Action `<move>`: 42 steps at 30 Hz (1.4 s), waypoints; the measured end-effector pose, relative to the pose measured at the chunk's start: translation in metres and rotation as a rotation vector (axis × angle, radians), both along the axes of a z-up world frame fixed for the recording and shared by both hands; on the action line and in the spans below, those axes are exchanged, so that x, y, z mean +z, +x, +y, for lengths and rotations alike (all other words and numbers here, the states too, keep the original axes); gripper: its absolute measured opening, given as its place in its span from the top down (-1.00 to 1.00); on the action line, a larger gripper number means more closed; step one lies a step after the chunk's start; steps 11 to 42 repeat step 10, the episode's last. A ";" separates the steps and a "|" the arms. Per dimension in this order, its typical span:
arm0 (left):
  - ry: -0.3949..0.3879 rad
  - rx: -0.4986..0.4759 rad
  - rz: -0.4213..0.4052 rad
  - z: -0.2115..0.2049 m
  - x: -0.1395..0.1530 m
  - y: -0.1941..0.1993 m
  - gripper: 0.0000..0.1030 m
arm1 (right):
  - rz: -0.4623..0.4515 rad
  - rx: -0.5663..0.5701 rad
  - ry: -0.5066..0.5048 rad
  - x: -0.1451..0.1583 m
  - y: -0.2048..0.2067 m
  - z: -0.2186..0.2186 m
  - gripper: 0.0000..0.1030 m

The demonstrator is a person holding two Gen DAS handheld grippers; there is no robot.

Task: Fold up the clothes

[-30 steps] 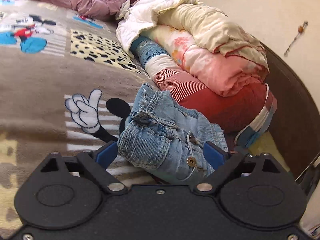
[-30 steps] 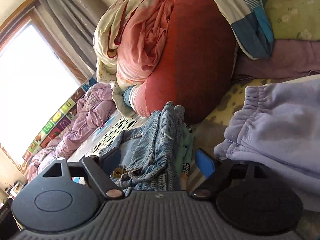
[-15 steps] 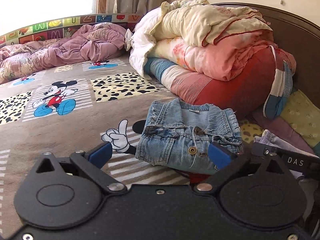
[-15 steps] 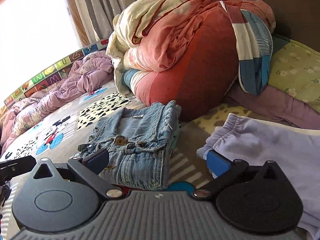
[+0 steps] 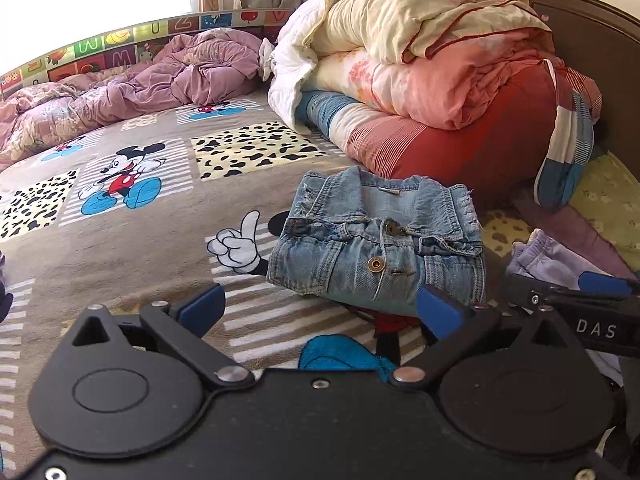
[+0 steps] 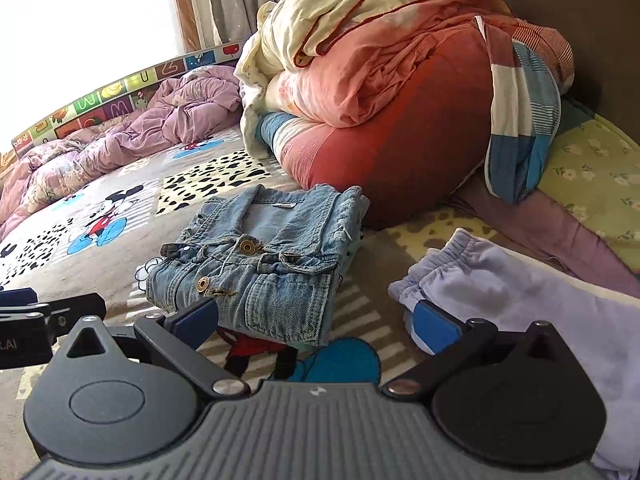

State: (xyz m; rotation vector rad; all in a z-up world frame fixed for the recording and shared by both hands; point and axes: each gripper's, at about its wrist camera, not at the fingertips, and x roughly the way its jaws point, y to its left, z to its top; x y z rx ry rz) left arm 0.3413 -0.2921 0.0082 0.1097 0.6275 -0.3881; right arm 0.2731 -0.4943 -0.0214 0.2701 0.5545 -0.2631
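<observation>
Both jaws spread, gripping nothing. Left gripper (image 5: 318,312) and right gripper (image 6: 316,320) hover low — the folded pale-blue denim jacket (image 5: 380,248) lies flat dead ahead, while the rumpled lilac fleece trousers (image 6: 520,292) touch the right gripper's outer finger, nearer that hand.

"DAS" stands in white on the right gripper (image 5: 600,292). The bed's alphabet border (image 5: 120,40) shows W, M, Z and U.
</observation>
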 end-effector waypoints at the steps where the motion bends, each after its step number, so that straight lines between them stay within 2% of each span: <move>1: 0.000 0.001 0.003 -0.001 0.000 -0.001 -1.00 | -0.001 0.001 -0.012 0.002 -0.002 0.001 -1.00; 10: 0.035 0.020 -0.061 -0.006 0.005 -0.024 -1.00 | 0.013 0.014 -0.051 0.010 -0.022 0.002 -1.00; 42: 0.035 0.020 -0.061 -0.006 0.005 -0.024 -1.00 | 0.013 0.014 -0.051 0.010 -0.022 0.002 -1.00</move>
